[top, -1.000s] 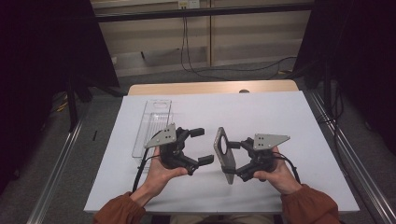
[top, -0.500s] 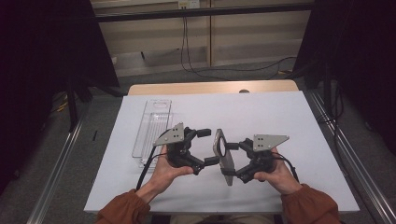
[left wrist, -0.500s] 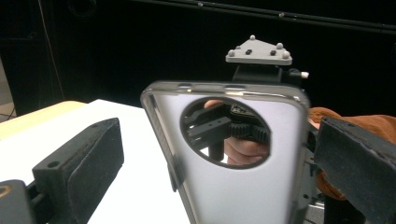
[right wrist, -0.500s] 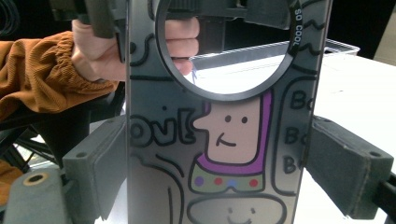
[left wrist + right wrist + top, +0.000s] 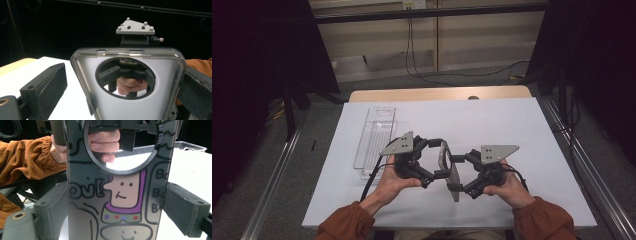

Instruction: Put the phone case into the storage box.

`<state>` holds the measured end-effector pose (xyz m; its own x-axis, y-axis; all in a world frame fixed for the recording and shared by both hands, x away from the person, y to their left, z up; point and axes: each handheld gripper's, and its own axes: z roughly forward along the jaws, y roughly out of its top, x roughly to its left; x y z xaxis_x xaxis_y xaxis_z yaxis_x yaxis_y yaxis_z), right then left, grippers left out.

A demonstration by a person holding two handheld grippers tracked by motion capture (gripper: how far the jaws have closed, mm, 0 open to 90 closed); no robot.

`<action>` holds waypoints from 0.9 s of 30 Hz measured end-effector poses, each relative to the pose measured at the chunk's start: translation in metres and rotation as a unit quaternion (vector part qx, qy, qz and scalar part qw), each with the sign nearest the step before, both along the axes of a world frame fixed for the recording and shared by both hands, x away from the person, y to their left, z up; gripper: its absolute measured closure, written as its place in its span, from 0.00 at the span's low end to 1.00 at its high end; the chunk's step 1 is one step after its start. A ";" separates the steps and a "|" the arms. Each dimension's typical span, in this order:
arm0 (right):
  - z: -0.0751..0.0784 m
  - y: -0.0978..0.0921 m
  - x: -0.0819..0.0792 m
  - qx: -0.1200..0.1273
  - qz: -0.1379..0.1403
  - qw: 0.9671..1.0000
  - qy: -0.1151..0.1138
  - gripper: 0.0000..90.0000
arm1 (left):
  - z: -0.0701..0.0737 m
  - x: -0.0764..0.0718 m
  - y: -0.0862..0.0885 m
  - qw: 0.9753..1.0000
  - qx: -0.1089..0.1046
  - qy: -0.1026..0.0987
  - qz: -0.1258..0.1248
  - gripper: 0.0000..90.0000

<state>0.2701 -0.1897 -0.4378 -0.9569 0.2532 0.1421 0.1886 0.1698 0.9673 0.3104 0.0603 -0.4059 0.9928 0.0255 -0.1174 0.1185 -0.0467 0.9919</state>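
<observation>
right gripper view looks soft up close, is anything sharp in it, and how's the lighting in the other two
Right gripper view: the grey phone case with the cartoon drawing is fairly sharp, its near jaws slightly soft, the white table washed out bright. Left gripper view: the case's plain inner side is evenly lit against a black background. High view: white table bright, surroundings dark, clear plastic tray faint.

I'm seeing a grey phone case (image 5: 120, 195) covered in black doodle lines, with a cartoon face outlined in purple and red, blue and purple dots below it. My black jaws sit at either side of the case, rust-orange sleeves (image 5: 347, 225) behind, a white counter (image 5: 492, 120) beneath.
</observation>
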 end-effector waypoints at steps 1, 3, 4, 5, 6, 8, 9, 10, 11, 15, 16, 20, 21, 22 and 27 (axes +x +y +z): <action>0.000 0.000 0.000 -0.001 -0.001 1.000 0.000 0.13 | 0.000 0.000 -0.001 1.000 -0.001 0.002 -0.006 0.04; 0.001 0.000 -0.001 -0.008 0.000 1.000 -0.005 0.13 | -0.002 -0.001 -0.003 1.000 0.000 0.005 -0.014 0.06; 0.001 0.000 -0.001 -0.007 0.003 1.000 -0.003 0.13 | -0.002 -0.001 -0.003 1.000 0.001 0.004 -0.018 0.07; 0.001 0.000 -0.001 -0.008 0.004 1.000 -0.003 0.13 | -0.002 -0.001 -0.003 1.000 0.001 0.004 -0.017 0.08; 0.000 0.000 -0.001 -0.010 0.003 1.000 -0.004 0.13 | -0.002 -0.001 -0.003 1.000 -0.004 0.003 -0.022 0.09; 0.000 0.000 -0.001 -0.005 0.005 1.000 0.000 0.13 | -0.002 -0.001 -0.002 1.000 -0.004 0.005 -0.023 0.10; 0.000 0.000 0.000 -0.006 0.004 1.000 -0.002 0.13 | -0.002 0.000 -0.002 1.000 -0.002 0.002 -0.023 0.10; 0.000 0.000 0.000 -0.006 0.004 1.000 -0.002 0.13 | -0.002 0.000 -0.001 1.000 -0.001 0.002 -0.022 0.10; -0.001 0.001 0.000 -0.006 0.005 1.000 0.000 0.13 | -0.002 0.000 -0.001 1.000 -0.001 0.002 -0.021 0.10; -0.001 0.000 0.000 -0.008 0.001 1.000 -0.004 0.13 | -0.002 0.000 -0.001 1.000 0.003 0.006 -0.015 0.12; -0.001 0.000 0.000 -0.009 0.001 1.000 -0.005 0.13 | -0.002 0.000 -0.001 1.000 0.008 0.003 -0.014 0.12; -0.002 0.001 0.001 -0.019 -0.003 1.000 -0.008 0.13 | -0.003 0.000 -0.002 1.000 0.011 0.002 -0.010 0.13; -0.002 0.001 0.001 -0.022 -0.005 1.000 -0.011 0.13 | -0.003 0.000 -0.002 1.000 0.013 0.003 -0.012 0.13; -0.002 0.001 0.001 -0.022 -0.004 1.000 -0.011 0.13 | -0.003 0.000 -0.002 1.000 0.014 0.002 -0.010 0.13; -0.002 0.003 0.000 -0.028 -0.010 1.000 -0.009 0.12 | -0.004 0.000 -0.002 1.000 0.017 0.000 -0.010 0.13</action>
